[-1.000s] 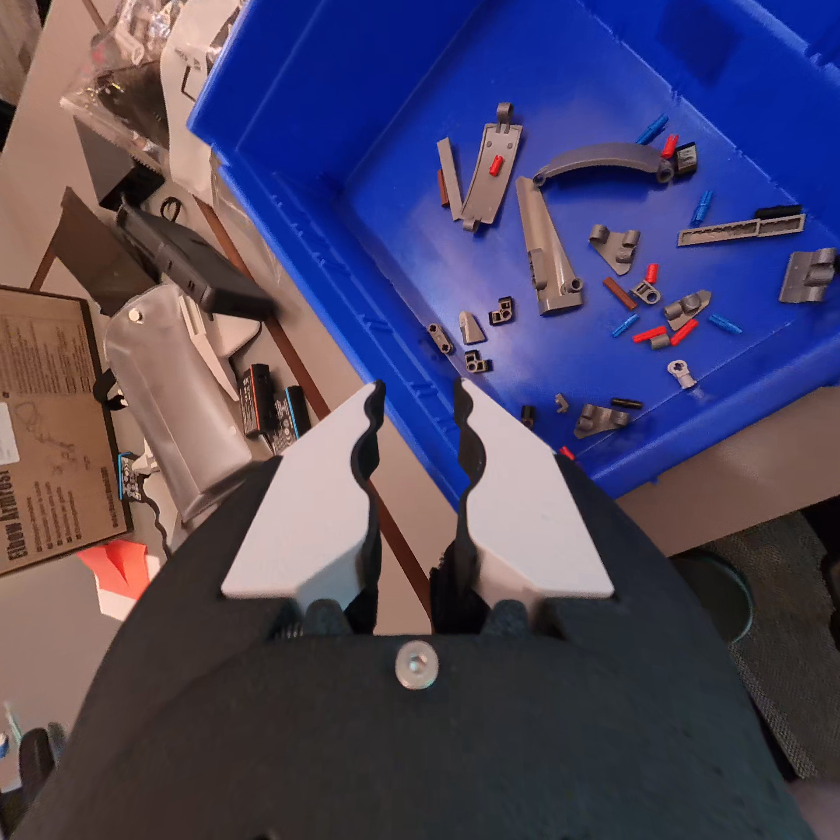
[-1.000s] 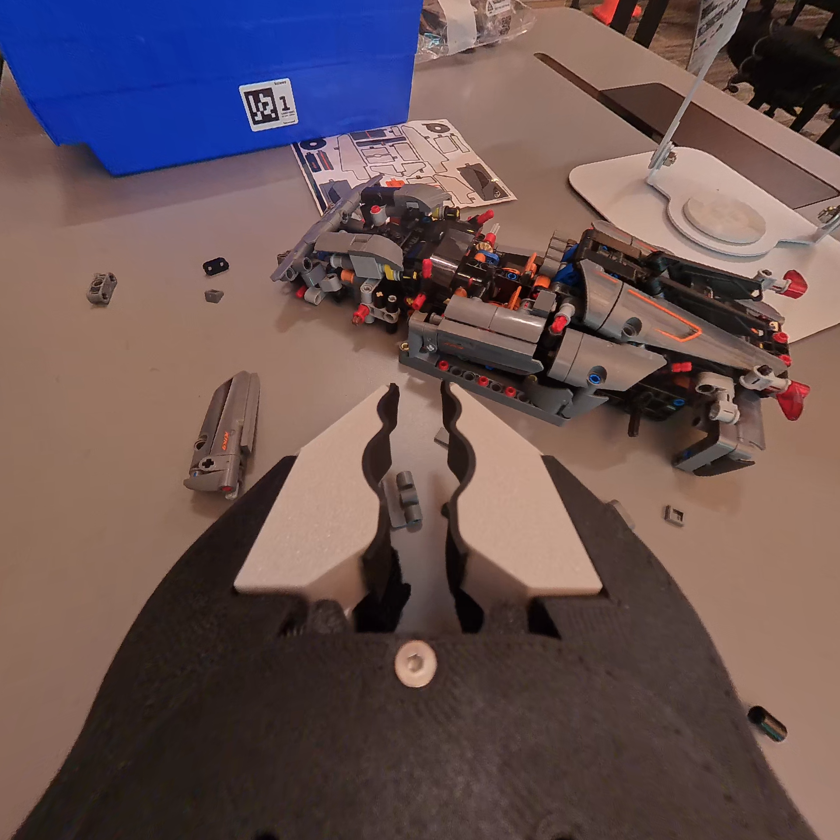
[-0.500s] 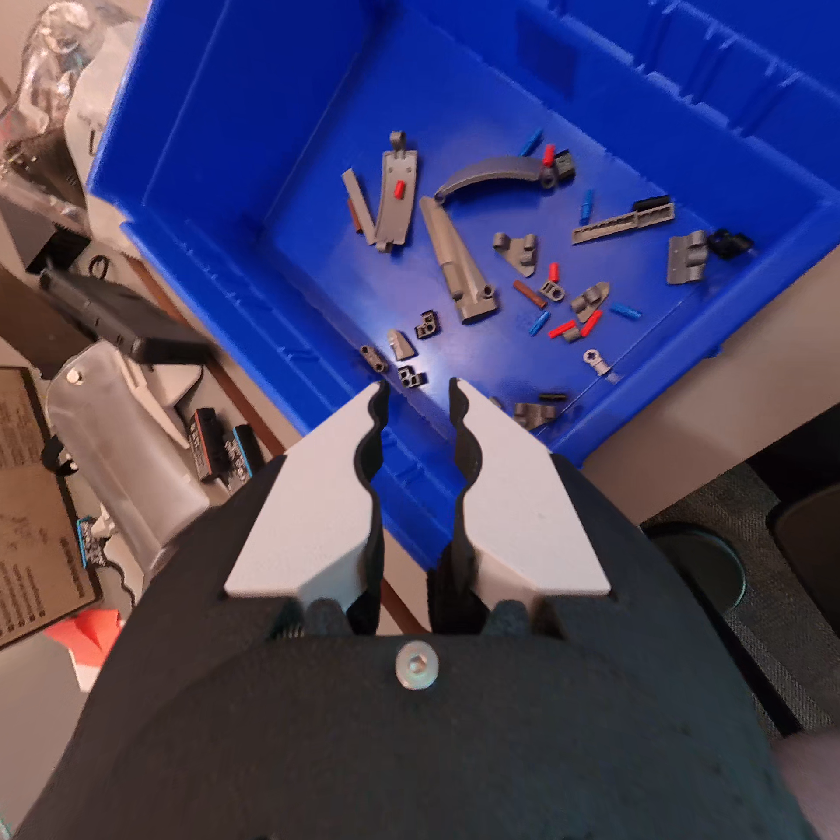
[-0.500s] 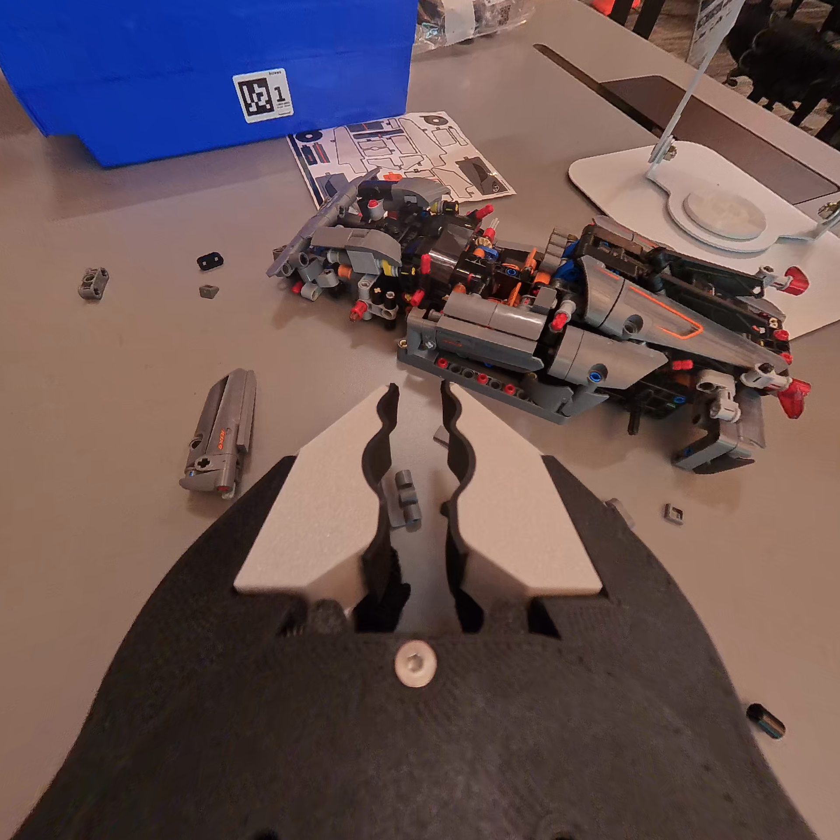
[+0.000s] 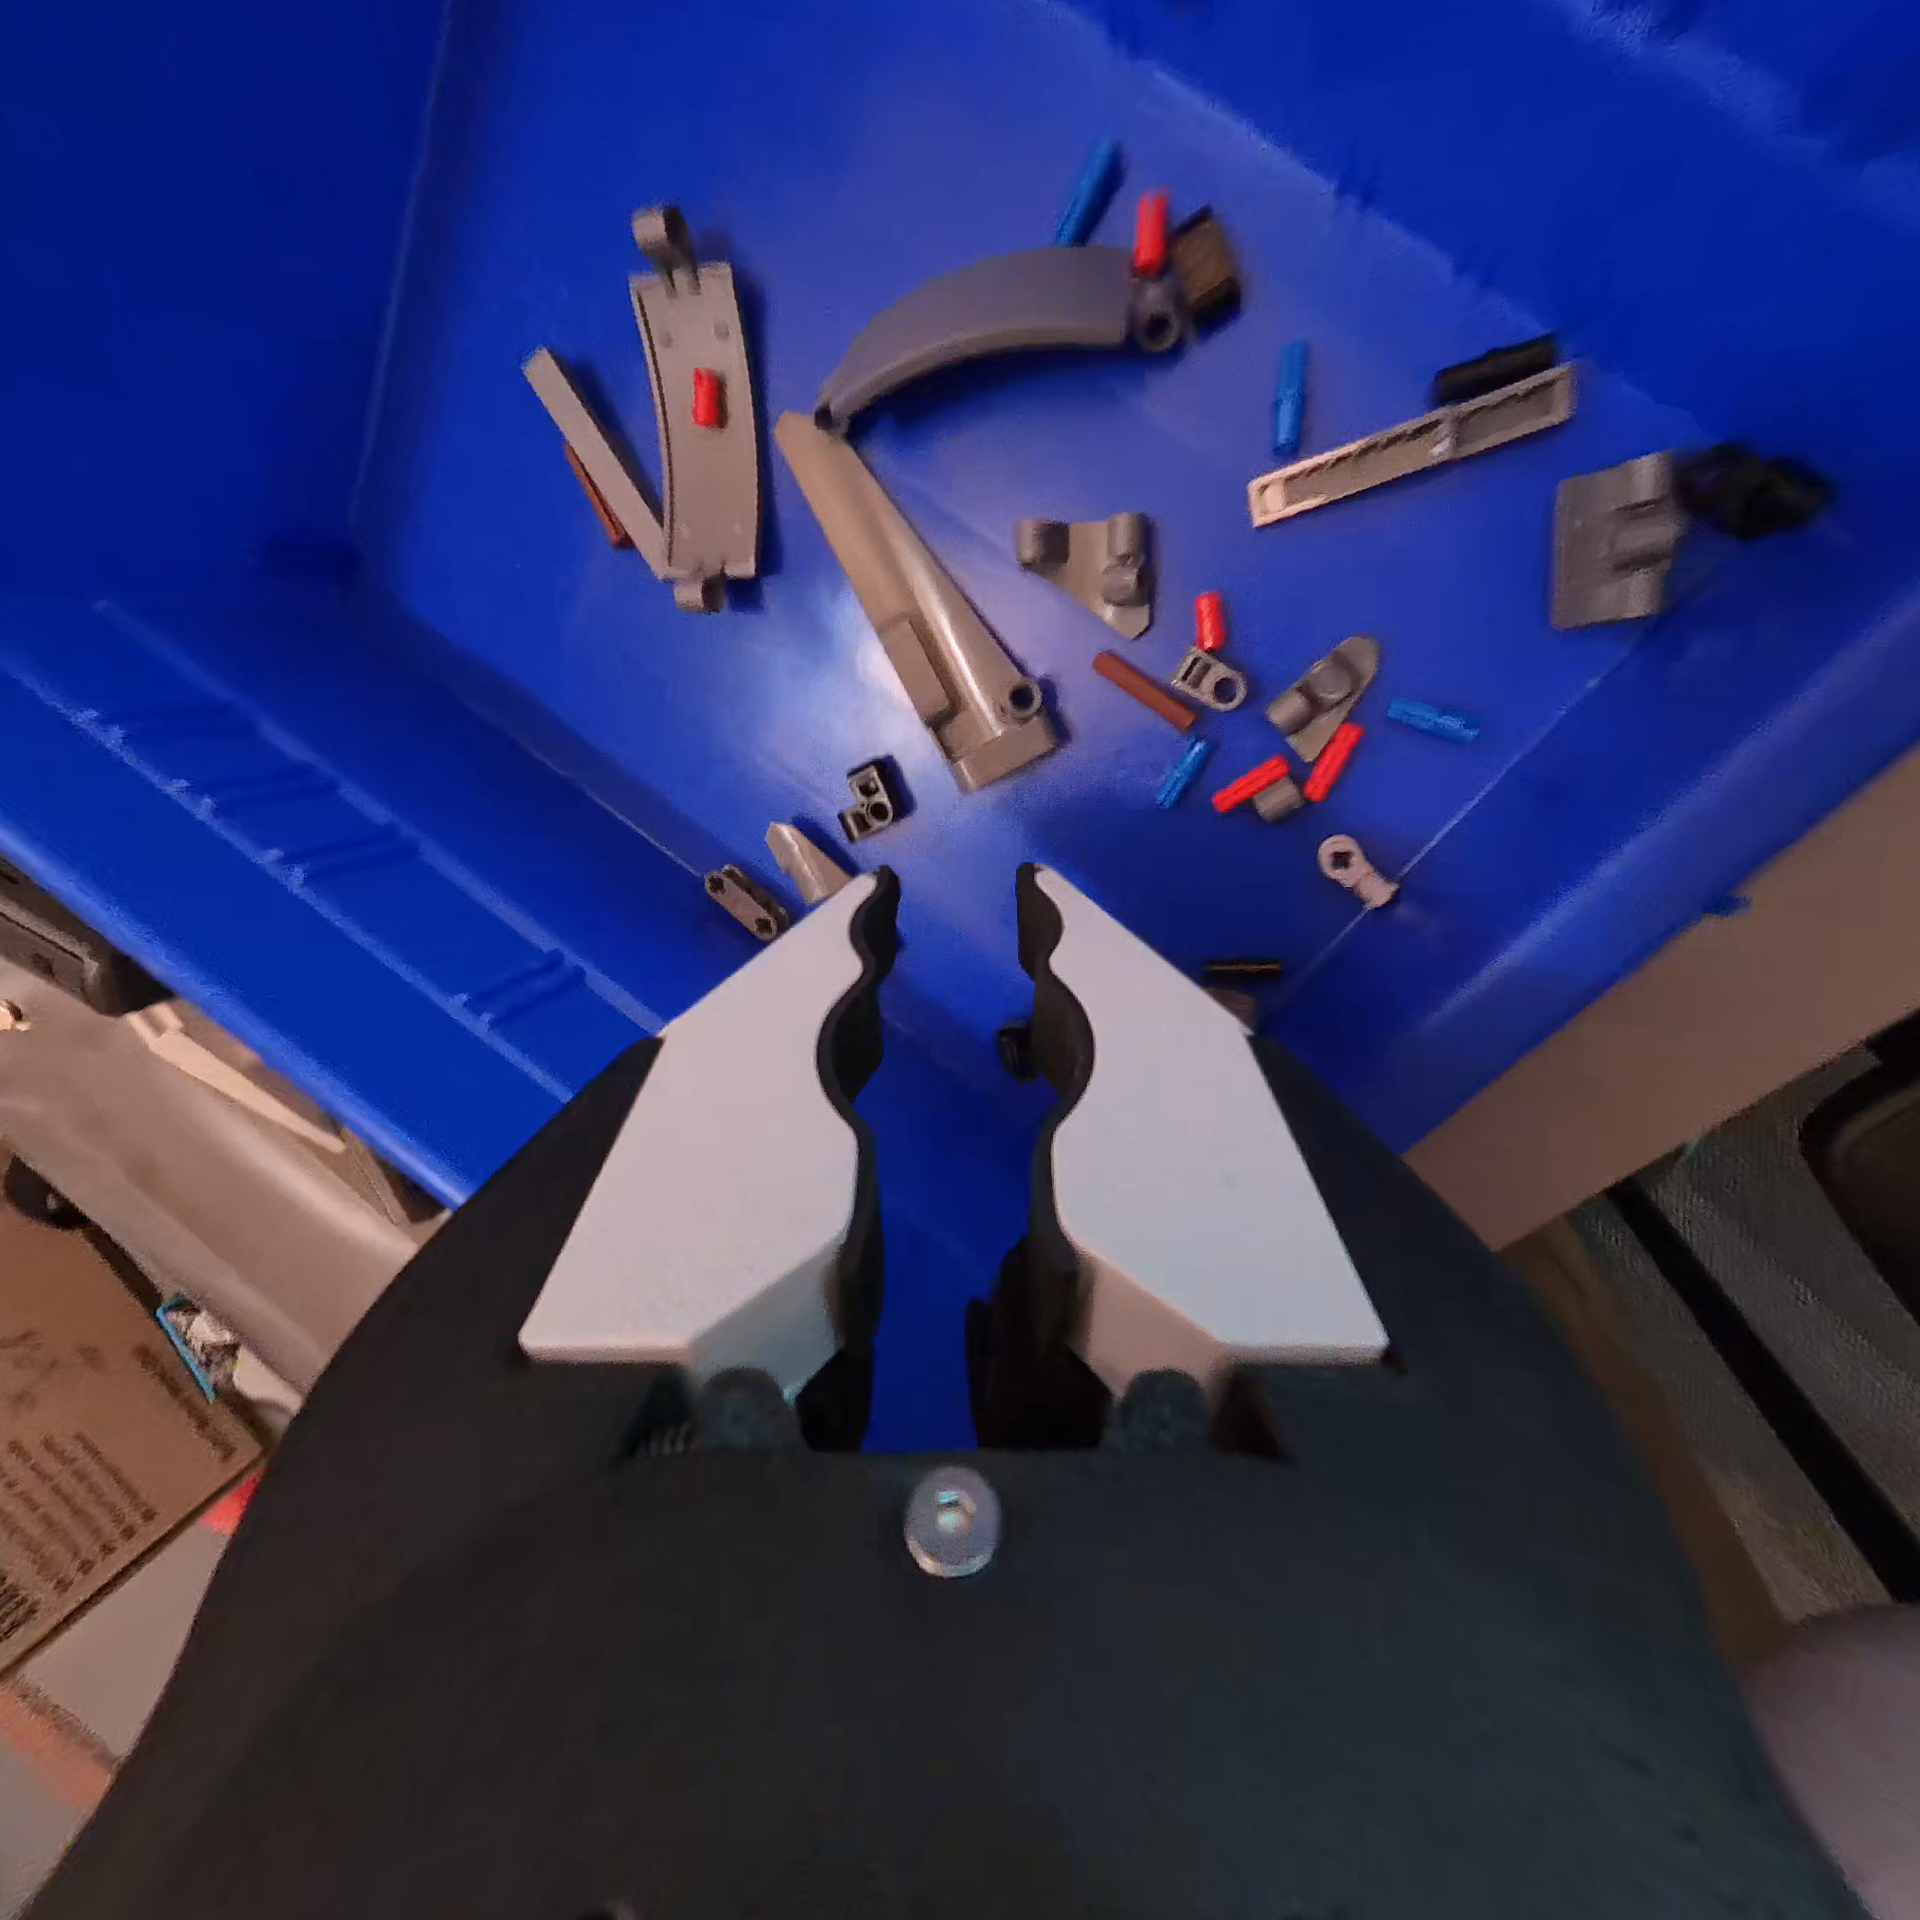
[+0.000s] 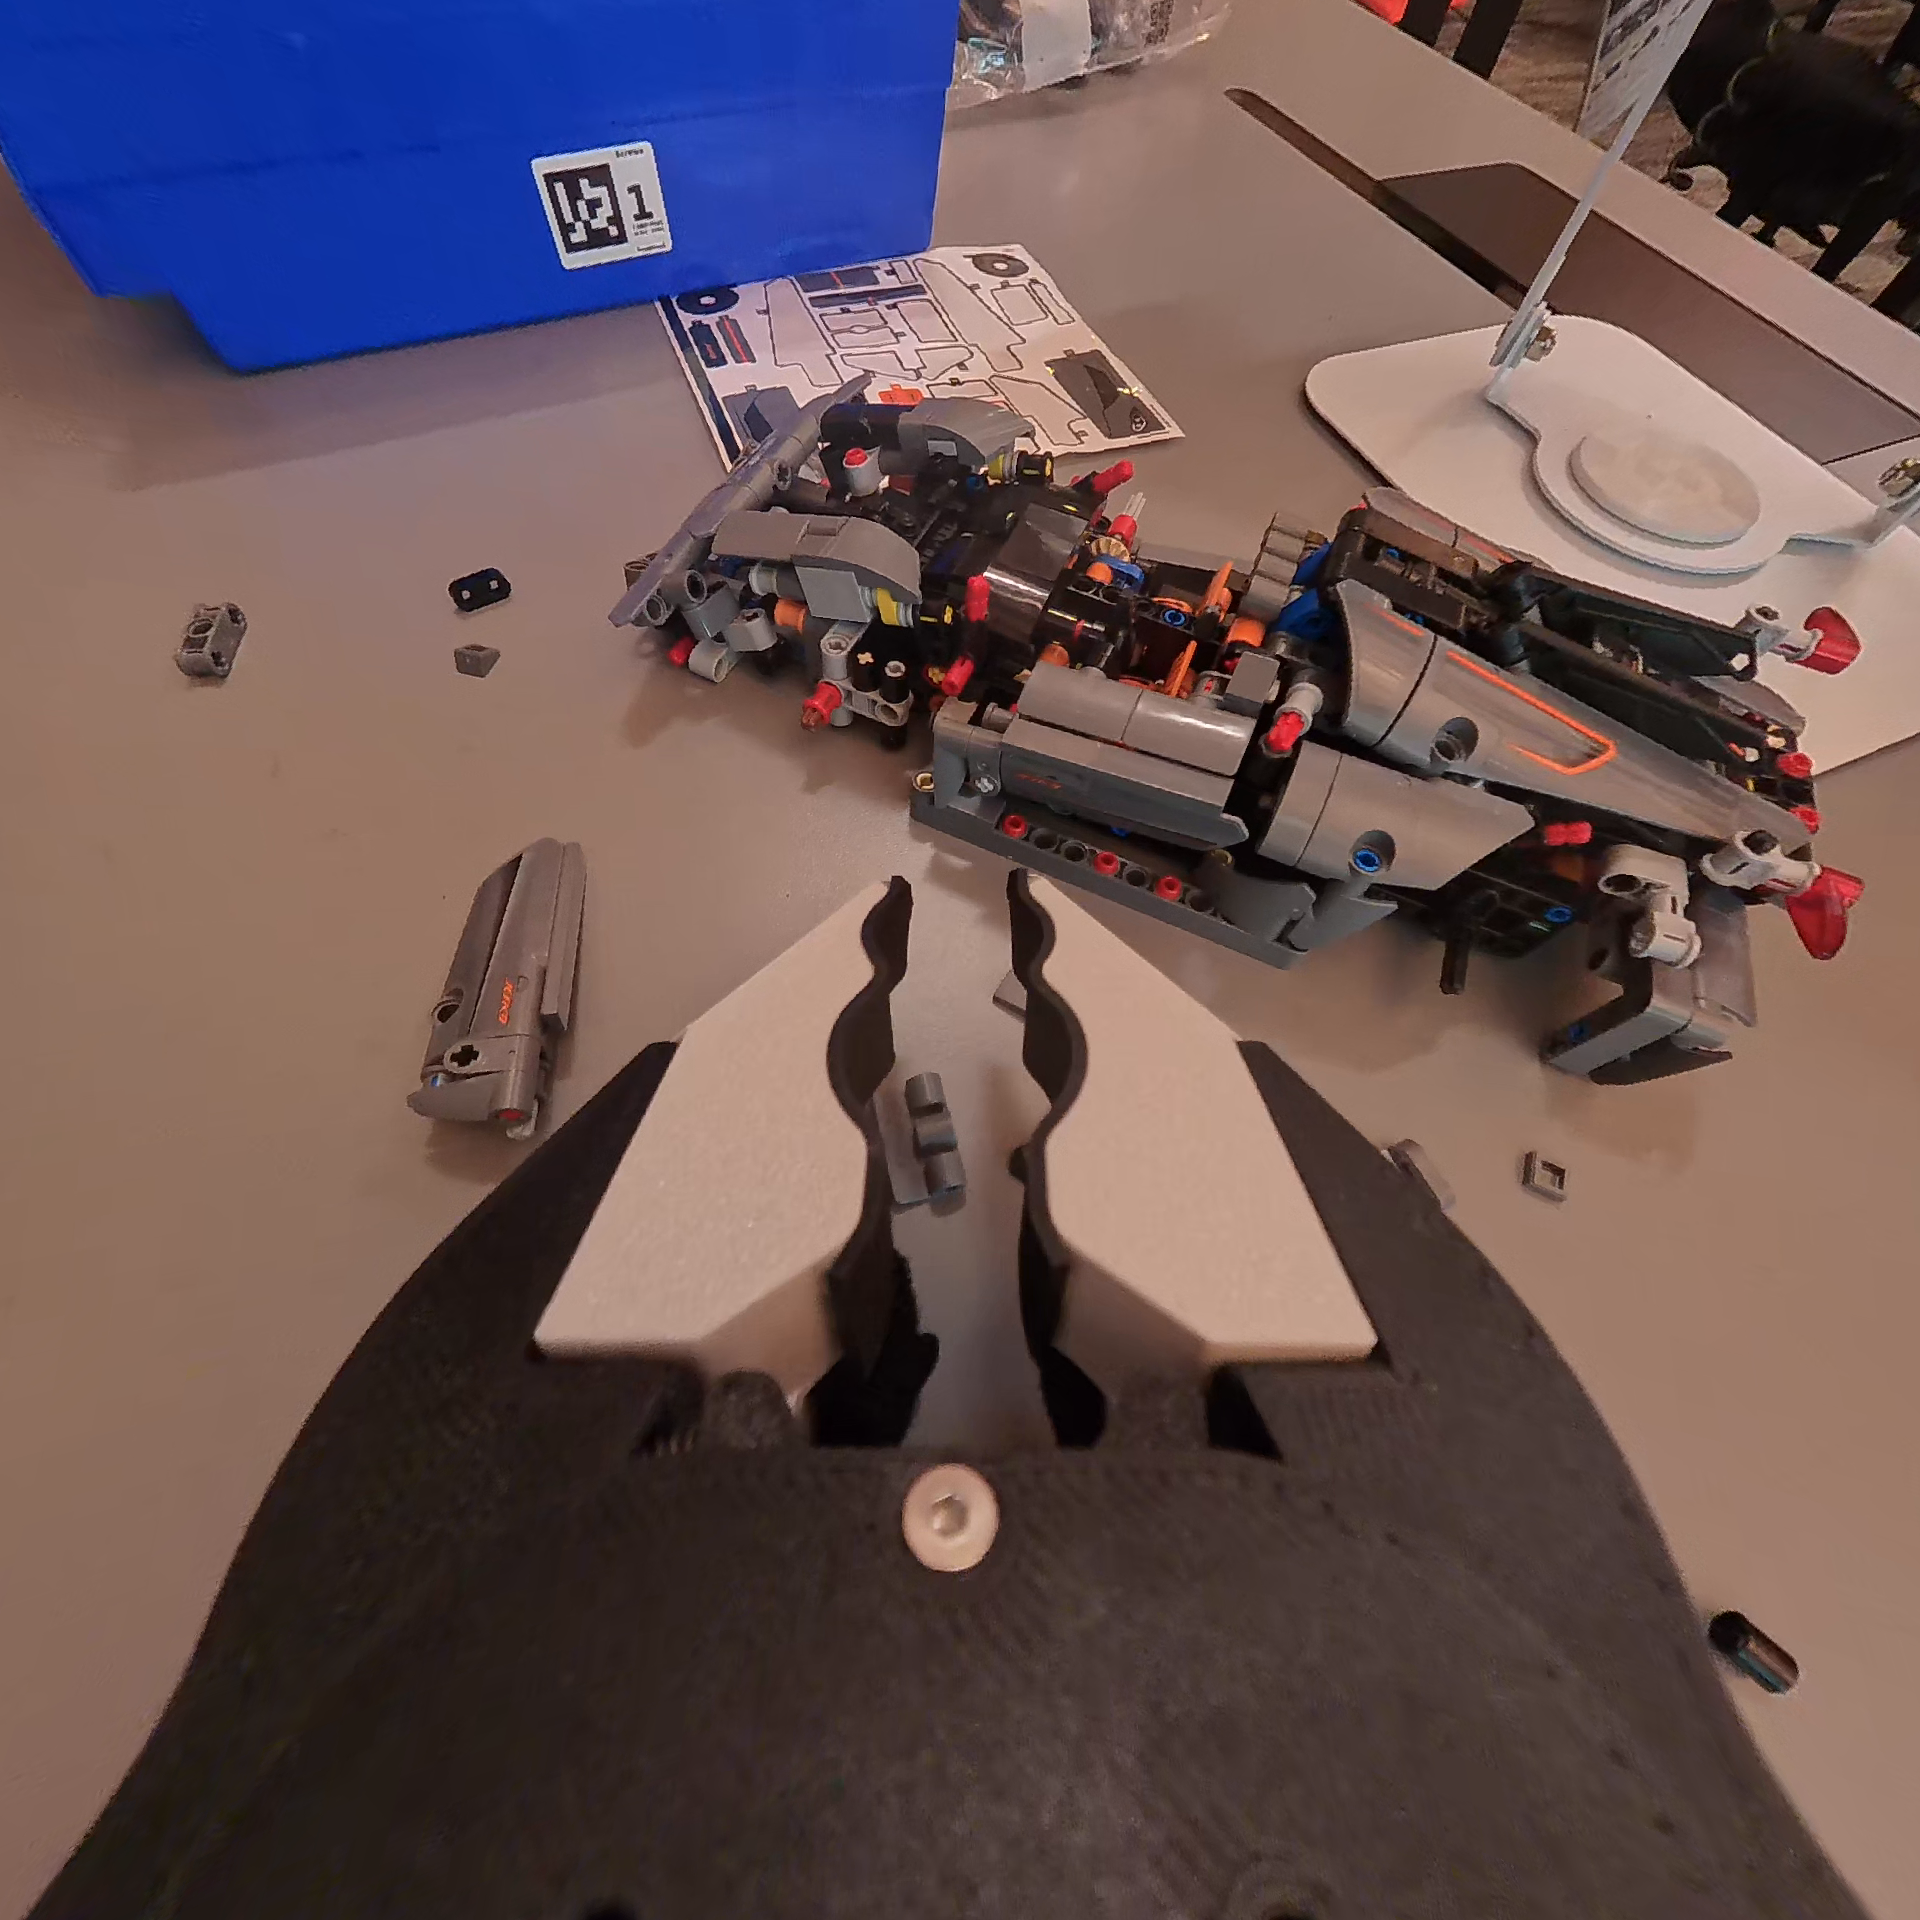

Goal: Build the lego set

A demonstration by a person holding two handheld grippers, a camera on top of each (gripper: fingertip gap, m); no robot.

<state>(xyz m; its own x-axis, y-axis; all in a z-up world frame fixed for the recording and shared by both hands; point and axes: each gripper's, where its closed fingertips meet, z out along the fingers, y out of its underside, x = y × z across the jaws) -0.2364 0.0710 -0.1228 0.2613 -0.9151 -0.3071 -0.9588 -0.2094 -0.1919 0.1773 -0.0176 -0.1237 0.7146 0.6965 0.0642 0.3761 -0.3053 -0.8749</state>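
In the left wrist view my left gripper (image 5: 951, 883) is open and empty, over the near inside of the blue bin (image 5: 312, 727). Loose parts lie on the bin floor: a long grey wedge panel (image 5: 914, 613), a curved grey arch (image 5: 987, 312), a curved grey plate (image 5: 696, 436), red and blue pins (image 5: 1252, 784). In the right wrist view my right gripper (image 6: 956, 894) is open and empty above the table. A small grey piece (image 6: 925, 1143) lies on the table between its fingers. The part-built grey and black car (image 6: 1247, 707) lies just beyond.
On the table lie a grey panel assembly (image 6: 509, 987), small loose pieces (image 6: 208, 639), a sticker sheet (image 6: 914, 343) and a white stand base (image 6: 1621, 457). The blue bin (image 6: 468, 156) stands at the back left. Left of the bin is clutter (image 5: 125, 1299). Tip to tip, the grippers are about 45 centimetres apart. My left gripper's tips are some 10 centimetres from the curved grey arch (image 5: 987, 312). From my left tips it is roughly 11 centimetres to the curved grey plate (image 5: 696, 436); from my right, 40 centimetres.
My left gripper has moved forward and down into the bin, so the parts look larger and nearer. The right gripper has barely moved.
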